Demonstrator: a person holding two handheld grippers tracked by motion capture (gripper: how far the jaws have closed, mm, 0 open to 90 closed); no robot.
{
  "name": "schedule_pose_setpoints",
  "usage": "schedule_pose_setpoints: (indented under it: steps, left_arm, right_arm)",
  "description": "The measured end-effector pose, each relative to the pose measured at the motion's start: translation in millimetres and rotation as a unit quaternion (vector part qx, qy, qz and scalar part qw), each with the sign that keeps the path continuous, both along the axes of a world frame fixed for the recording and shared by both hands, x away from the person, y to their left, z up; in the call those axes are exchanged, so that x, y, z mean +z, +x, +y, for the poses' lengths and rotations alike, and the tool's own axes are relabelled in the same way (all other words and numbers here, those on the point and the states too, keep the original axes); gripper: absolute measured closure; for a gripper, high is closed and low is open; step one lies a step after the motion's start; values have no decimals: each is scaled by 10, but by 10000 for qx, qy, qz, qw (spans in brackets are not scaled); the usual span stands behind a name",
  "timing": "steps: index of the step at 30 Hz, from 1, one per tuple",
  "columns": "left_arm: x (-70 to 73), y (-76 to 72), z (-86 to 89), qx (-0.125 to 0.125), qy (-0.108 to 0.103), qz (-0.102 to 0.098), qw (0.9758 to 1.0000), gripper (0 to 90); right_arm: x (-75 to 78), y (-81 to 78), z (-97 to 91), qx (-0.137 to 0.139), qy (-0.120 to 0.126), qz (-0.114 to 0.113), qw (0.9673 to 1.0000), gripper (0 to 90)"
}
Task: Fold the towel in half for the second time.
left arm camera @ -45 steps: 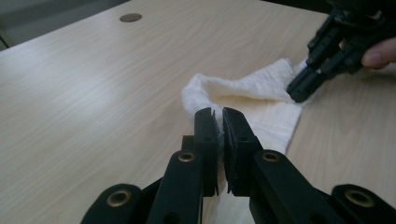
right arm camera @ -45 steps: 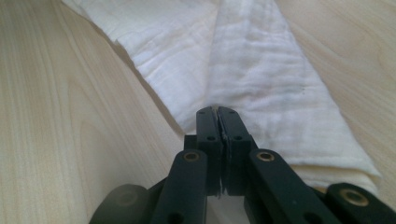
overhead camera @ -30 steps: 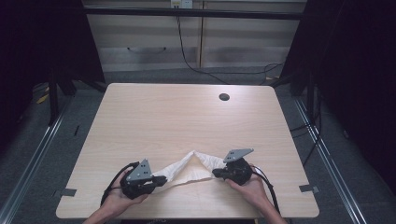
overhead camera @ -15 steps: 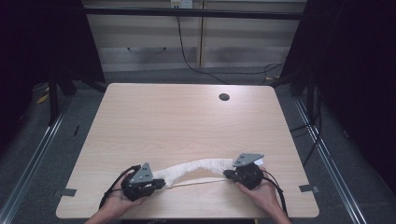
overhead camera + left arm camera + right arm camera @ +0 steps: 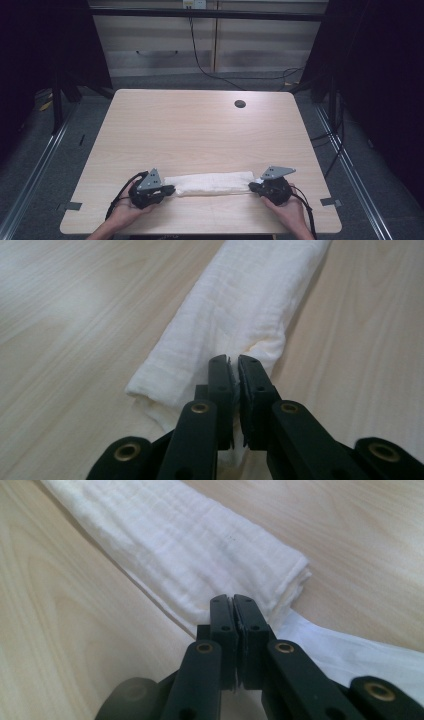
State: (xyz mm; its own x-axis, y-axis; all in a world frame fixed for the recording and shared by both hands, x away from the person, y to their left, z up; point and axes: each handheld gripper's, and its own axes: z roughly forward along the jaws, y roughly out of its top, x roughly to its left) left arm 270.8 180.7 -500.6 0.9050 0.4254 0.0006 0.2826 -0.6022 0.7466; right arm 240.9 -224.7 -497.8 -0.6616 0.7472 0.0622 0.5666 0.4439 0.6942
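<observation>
Since a second ago the right gripper (image 5: 256, 186) has drawn outward toward the table's right edge, and the white cloth (image 5: 212, 183), which then rose in a peak between the two hands, now lies stretched out flat as a long folded band; the left gripper (image 5: 169, 190) has barely shifted. That cloth rests on the wooden table (image 5: 200, 130) close to its near edge, running parallel to that edge, roughly centred between the left and right sides; its left end meets the left gripper and its right end meets the right one.

From the left gripper view, the left gripper (image 5: 235, 374) has its jaws pressed together on a thin fold at the end of the cloth (image 5: 240, 305); from the right gripper view, the right gripper (image 5: 233, 611) is likewise pinched tight on the cloth (image 5: 190, 545) at its end, with a loose single layer trailing to one side. A hand (image 5: 127, 212) holds the left gripper and another hand (image 5: 287, 210) holds the right, both at the near edge; a small dark hole (image 5: 240, 104) sits near the far right corner.
</observation>
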Motion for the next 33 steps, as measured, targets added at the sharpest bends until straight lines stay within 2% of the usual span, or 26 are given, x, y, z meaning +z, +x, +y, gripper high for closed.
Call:
schedule_pose_setpoints:
  steps: [3,6,8,10,12,14,17,19,21,23,25,26,27,28,30,33]
  left_arm:
    - [-3,94,41,121,38,-48,9999,851]
    - [-19,177,78,244,-84,27,9997,851]
    - [-18,217,95,256,-82,57,9996,852]
    - [-10,237,75,323,46,-112,9994,852]
    - [-17,286,73,366,13,-74,9993,852]
    - [-36,361,106,434,-190,134,9988,853]
    - [-26,424,107,561,-92,72,9984,852]
    - [-24,427,118,584,-94,53,9982,851]
    - [-21,401,101,553,-138,134,9983,850]
    - [-8,401,94,533,-54,125,9985,849]
    - [-1,391,92,517,-69,189,9985,840]
    - [6,382,90,522,-77,210,9984,832]
    - [15,374,88,492,-85,226,9985,781]
    - [22,358,78,480,-136,257,9984,781]
    - [40,324,64,433,-100,251,9987,777]
    - [76,280,86,419,-161,245,9987,736]
  right_arm:
    - [-8,44,33,-46,34,-9,10000,882]
    - [-21,119,65,-13,72,-64,10000,882]
    - [-23,180,83,-22,51,-81,10000,882]
    - [-23,197,86,-76,93,-13,9999,882]
    - [-26,257,87,-88,103,-15,9999,882]
    - [-23,326,101,-92,23,-63,9999,882]
    - [-36,428,126,-172,99,-48,9998,882]
    - [-46,424,122,-130,112,-111,9998,880]
    - [-48,420,116,-146,142,-108,9997,879]
    - [-53,402,117,-172,184,-113,9996,874]
    - [-56,396,114,-154,221,-115,9996,860]
    - [-59,391,112,-136,254,-120,9995,827]
    - [-57,375,120,-59,301,-102,9995,757]
    - [-57,375,120,-59,301,-102,9995,757]
    - [-42,366,128,-2,220,-85,9997,753]
    - [-34,365,101,24,384,-34,9993,696]
